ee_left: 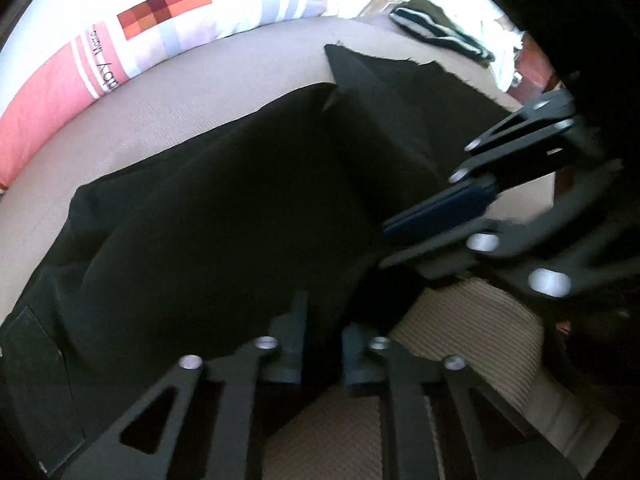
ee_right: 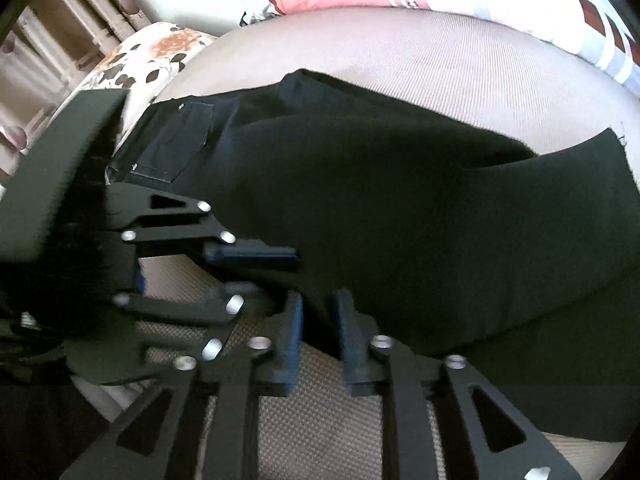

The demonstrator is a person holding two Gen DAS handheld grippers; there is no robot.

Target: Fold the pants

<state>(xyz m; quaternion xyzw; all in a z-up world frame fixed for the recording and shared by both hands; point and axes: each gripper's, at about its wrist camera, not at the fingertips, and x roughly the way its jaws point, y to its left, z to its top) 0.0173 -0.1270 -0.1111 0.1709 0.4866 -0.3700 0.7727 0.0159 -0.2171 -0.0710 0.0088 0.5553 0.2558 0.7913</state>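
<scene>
Black pants (ee_left: pixel 224 208) lie spread on a beige ribbed bed surface (ee_left: pixel 168 120); a back pocket shows at the left in the right wrist view (ee_right: pixel 176 148) and the leg hems reach far right (ee_right: pixel 580 184). My left gripper (ee_left: pixel 320 344) sits at the near edge of the fabric, fingers a small gap apart with black cloth between them. My right gripper (ee_right: pixel 318 332) is likewise narrowly parted around the pants' near edge. Each gripper shows in the other's view: the right one (ee_left: pixel 440 216), the left one (ee_right: pixel 256 256).
A pink, white and checked pillow (ee_left: pixel 120 44) lies along the far edge of the bed. A floral cushion (ee_right: pixel 152 56) and a wooden railing (ee_right: pixel 60 40) are at the far left. A striped dark garment (ee_left: pixel 440 32) lies at the far right.
</scene>
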